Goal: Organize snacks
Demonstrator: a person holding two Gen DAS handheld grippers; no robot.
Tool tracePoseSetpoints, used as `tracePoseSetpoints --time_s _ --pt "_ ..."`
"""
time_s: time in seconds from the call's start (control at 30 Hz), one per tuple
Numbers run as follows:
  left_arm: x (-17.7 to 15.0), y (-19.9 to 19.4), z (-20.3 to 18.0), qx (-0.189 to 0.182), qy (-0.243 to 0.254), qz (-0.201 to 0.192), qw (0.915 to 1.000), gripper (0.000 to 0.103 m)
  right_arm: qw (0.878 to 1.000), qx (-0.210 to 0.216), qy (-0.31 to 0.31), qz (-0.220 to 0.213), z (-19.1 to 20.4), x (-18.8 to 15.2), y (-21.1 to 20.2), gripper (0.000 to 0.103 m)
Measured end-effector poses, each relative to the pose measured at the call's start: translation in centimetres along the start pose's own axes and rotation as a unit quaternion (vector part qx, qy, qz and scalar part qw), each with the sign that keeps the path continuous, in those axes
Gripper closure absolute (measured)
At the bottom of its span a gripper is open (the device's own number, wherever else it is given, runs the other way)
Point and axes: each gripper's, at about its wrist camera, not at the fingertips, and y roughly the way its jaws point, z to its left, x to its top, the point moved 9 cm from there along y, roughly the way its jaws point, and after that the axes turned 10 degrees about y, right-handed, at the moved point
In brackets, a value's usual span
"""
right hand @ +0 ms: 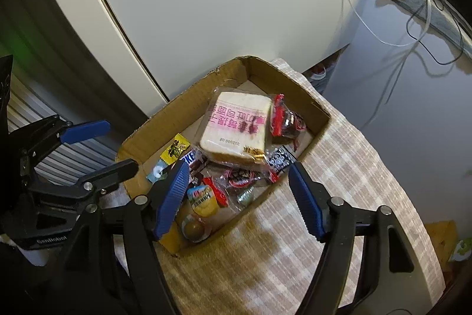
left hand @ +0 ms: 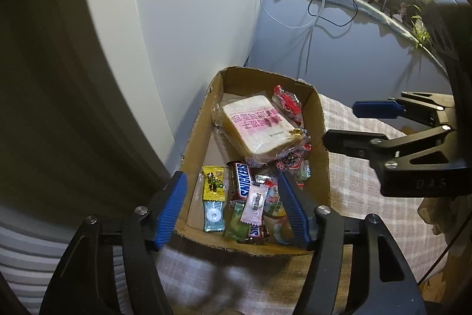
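The shallow brown cardboard box (left hand: 320, 138) sits on the bench's beige checked cloth (right hand: 339, 167), against the white wall. Inside lie a clear-wrapped slab of white sliced bread (left hand: 253, 123), a brown Snickers bar (left hand: 241, 180), a yellow candy packet (left hand: 213, 182) and a jumble of small sweets. The left claw (left hand: 233, 208) and right claw (right hand: 239, 200) both hang spread and empty over the box's near end. Gathering looks done to me; nothing is sorted within.
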Motion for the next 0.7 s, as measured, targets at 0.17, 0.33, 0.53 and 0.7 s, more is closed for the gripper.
tracePoseSetpoints --time_s 0.17,0.33,0.53,0.7 --pt "-0.4 -1.5 -0.3 0.008 -0.01 -0.004 0.9999 0.034 1.0 -0.003 0.013 -0.015 -1.0 -1.2 -1.9 0.024" --pt "-1.0 -3.3 -0.9 0.016 -0.021 -0.009 0.9996 0.032 0.999 -0.005 0.027 -0.029 -1.8 -2.7 -4.0 0.023" --pt "-1.6 -5.9 -1.9 0.026 -0.031 -0.021 0.999 0.032 0.998 -0.017 0.039 -0.053 -2.7 -4.3 -6.9 0.02" --pt "-2.4 -7.4 -2.4 0.029 -0.05 -0.028 0.9979 0.032 0.996 -0.022 0.056 -0.07 -3.3 -5.6 -8.7 0.015"
